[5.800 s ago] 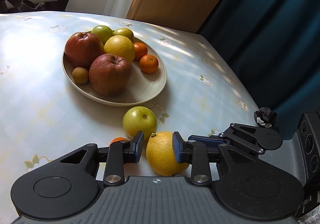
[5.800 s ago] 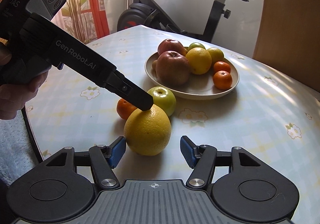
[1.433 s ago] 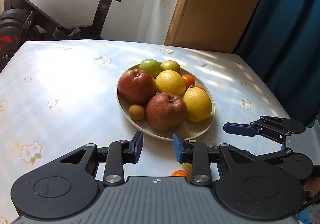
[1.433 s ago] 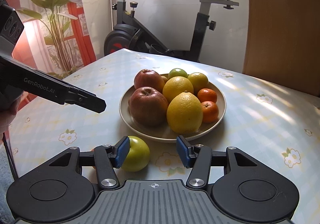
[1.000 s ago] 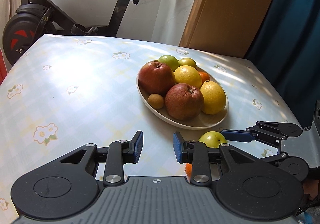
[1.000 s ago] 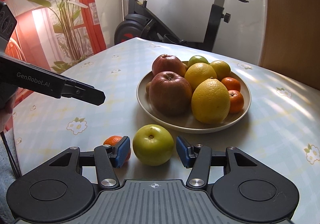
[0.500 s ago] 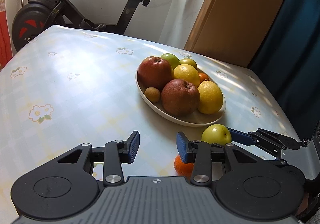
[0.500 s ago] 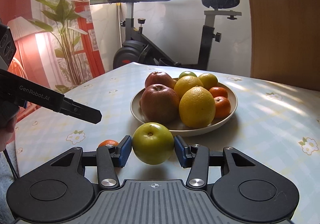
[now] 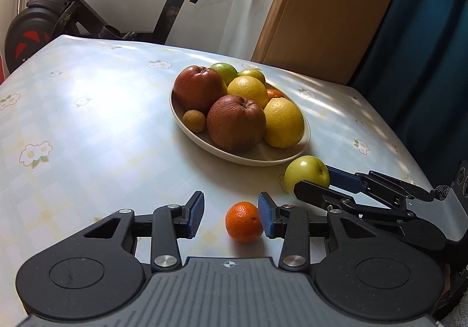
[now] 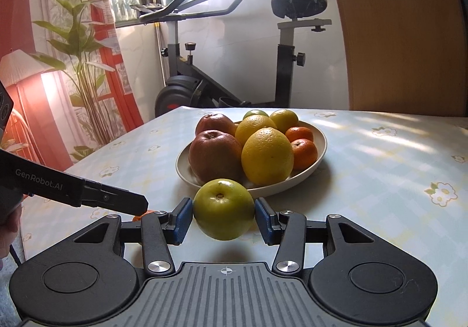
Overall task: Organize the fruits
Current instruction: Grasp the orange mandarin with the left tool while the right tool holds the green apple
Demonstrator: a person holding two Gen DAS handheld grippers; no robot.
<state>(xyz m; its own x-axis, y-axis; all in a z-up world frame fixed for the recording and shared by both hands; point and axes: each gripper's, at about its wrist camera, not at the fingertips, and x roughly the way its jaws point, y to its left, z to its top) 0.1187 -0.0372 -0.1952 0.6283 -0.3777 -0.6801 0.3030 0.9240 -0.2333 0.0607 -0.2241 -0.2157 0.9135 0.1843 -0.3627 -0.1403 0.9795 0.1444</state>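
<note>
My table [image 9: 87, 128] carries the fruit plate [image 9: 204, 145] toward its far edge, heaped with apples, lemons and oranges. Just off the plate's near rim, my right tongs [image 10: 223, 217] clamp the green apple [image 10: 223, 208] between both pads. Nearer my edge, my left tongs [image 9: 231, 214] stand partly spread around the small mandarin [image 9: 244, 221]; only the right pad meets it.

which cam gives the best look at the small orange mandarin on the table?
Left wrist: the small round orange mandarin lies in full view on the table, between the left tool's blue pads. Right wrist shows only an orange sliver of it behind the left tool's finger.
</note>
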